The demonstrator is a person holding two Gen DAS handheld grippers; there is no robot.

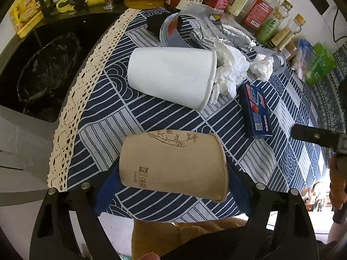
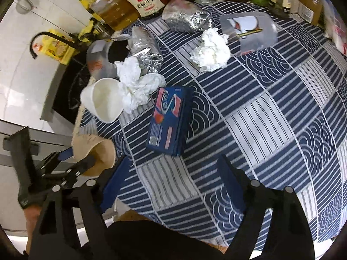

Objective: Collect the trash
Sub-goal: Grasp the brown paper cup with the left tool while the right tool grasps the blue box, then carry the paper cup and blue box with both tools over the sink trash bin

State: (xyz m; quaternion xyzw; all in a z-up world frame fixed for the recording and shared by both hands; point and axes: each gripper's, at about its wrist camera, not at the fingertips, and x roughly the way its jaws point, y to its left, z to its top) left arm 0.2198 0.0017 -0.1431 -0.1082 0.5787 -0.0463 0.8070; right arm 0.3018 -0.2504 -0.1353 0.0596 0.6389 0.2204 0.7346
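My left gripper (image 1: 173, 182) is shut on a brown paper cup (image 1: 173, 162) lying on its side, held at the near edge of the blue patterned tablecloth (image 1: 282, 162). The same cup shows in the right wrist view (image 2: 97, 151), gripped by the left gripper (image 2: 82, 162). My right gripper (image 2: 171, 182) is open and empty above the cloth, just short of a blue box (image 2: 169, 119). A white paper cup (image 1: 171, 75) lies on its side beside crumpled tissues (image 1: 229, 69). Foil wrappers (image 2: 147, 49) and a grey cup (image 1: 173, 32) lie beyond.
A bin lined with a black bag (image 1: 47, 69) stands left of the table, below its edge. Sauce and oil bottles (image 1: 260, 8) line the far edge. A green pack (image 1: 318, 65) sits far right. Another tissue wad (image 2: 210, 49) and a printed cup (image 2: 249, 32) lie mid-table.
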